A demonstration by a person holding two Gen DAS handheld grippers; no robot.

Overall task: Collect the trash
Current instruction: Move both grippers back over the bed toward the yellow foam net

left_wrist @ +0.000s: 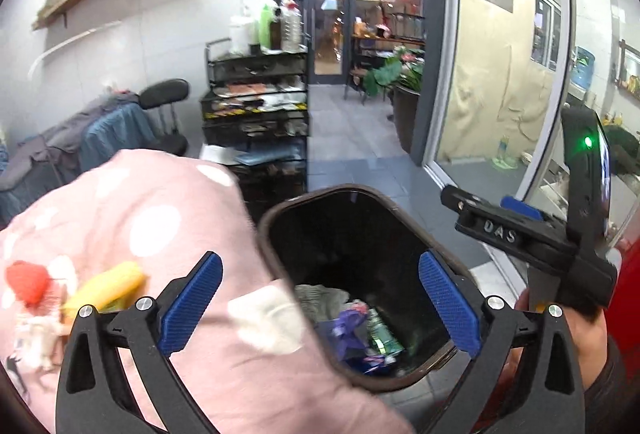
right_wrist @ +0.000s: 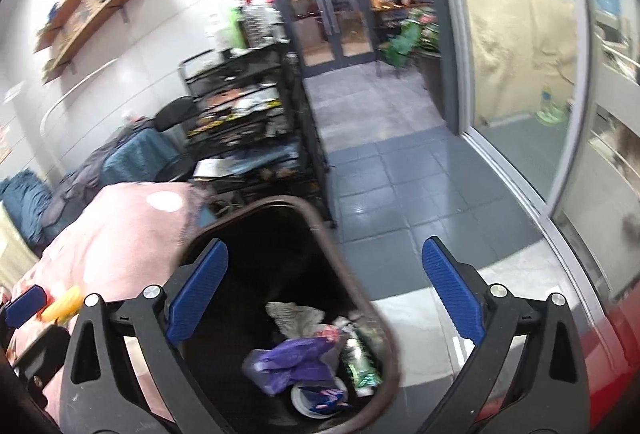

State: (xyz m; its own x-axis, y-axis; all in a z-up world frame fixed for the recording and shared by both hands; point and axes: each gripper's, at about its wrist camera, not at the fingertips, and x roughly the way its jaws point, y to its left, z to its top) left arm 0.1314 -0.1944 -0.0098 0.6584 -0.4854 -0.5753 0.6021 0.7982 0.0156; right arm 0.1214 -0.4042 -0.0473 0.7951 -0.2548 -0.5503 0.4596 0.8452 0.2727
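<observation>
Left gripper (left_wrist: pixel 320 292) sitting closest to the lens, its blue-padded fingers (left_wrist: pixel 191 300) spreading wide and gripping nothing. Between them, the brown-rimmed trash bin (left_wrist: pixel 269 234) is standing open below, black inside. Trash is lying at its bottom: a purple bag (left_wrist: pixel 347 323), a green wrapper (left_wrist: pixel 384 334), a greyish crumpled wad (left_wrist: pixel 320 296). The left finger is hanging over a pink spotted cloth (left_wrist: pixel 132 218) that is pressing against the bin's left rim; a yellow item (left_wrist: pixel 106 286) and a red one (left_wrist: pixel 26 280) are resting on that cloth.

Right gripper (right_wrist: pixel 324 292) is likewise standing wide apart and holding nothing; from its own camera, the left pad (right_wrist: pixel 198 292) is overlapping the bin's rim (right_wrist: pixel 316 222) in view, contact not clear, and the right pad is hovering over grey floor tiles (right_wrist: pixel 384 194). In the left wrist view the same gripper (left_wrist: pixel 516 230) is showing side-on to the right of the bin, a hand (left_wrist: pixel 576 334) wrapping its grip.

Open room: tiled floor is running clear from the bin's far rim toward glass doors (right_wrist: pixel 332 18). On the left, a black wire rack (left_wrist: pixel 256 102) loaded with clutter is crowding close behind the bin. On the right, a glass partition (left_wrist: pixel 500 74) is edging the floor. A red surface (right_wrist: pixel 616 346) is bordering the near right.
</observation>
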